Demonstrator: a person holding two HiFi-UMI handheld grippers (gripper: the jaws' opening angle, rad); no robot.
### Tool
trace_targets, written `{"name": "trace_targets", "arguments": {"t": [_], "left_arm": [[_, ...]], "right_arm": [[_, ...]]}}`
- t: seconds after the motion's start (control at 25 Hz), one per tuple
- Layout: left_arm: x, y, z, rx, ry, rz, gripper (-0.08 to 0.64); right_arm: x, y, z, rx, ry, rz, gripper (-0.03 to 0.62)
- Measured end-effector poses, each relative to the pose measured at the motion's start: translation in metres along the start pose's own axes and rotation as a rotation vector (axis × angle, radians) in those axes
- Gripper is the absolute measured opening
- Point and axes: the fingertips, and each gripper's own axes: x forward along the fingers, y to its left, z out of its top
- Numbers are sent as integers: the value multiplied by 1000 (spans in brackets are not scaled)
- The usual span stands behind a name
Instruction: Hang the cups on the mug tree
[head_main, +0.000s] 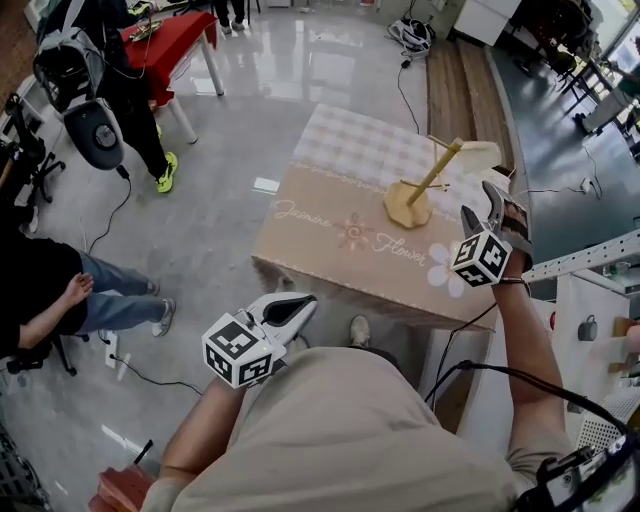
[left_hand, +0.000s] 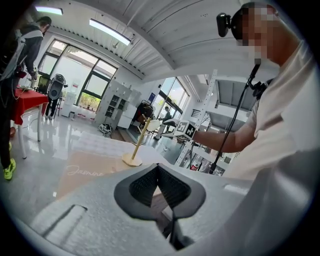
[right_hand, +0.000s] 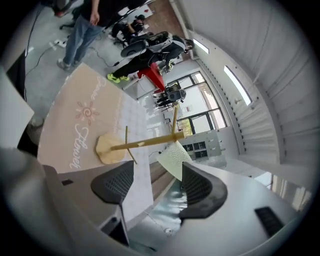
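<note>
At two o'clock on the beige tablecloth (head_main: 330, 215), tall wooden mug tree (head_main: 432, 178) carries cream dimpled cup (head_main: 480, 155). Right gripper (head_main: 480, 203) gapes empty beside it; left gripper (head_main: 297, 306) closed, empty. I fear a jaw clipping and unhooking the cup.

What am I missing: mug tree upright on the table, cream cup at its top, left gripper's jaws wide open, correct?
No. The left gripper is shut: the left gripper view shows its jaws meeting at the tips, nothing between them. The mug tree does stand upright on the table, cream cup at its top.
</note>
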Motion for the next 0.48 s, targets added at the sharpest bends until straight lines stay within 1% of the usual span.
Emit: {"name": "trace_targets", "arguments": {"t": [0.08,0.24,0.32,0.4,0.48], "left_arm": [[-1,-2,0,10,9,-17,6],[-4,-6,-2,34,39,-53,6],[-6,-9,-2,46,55,-72,6],[-8,-15,-1,57,66,-98,6],[-10,-21,1,66,70,-120,6]], "right_arm": [[-14,13,1,120,-19,49,296],[-46,41,8,393,-62,154,245],[-63,55,13,523,-82,206,211],[-82,69,18,626,-96,238,173],[-100,84,26,703,-114,260,124]]}}
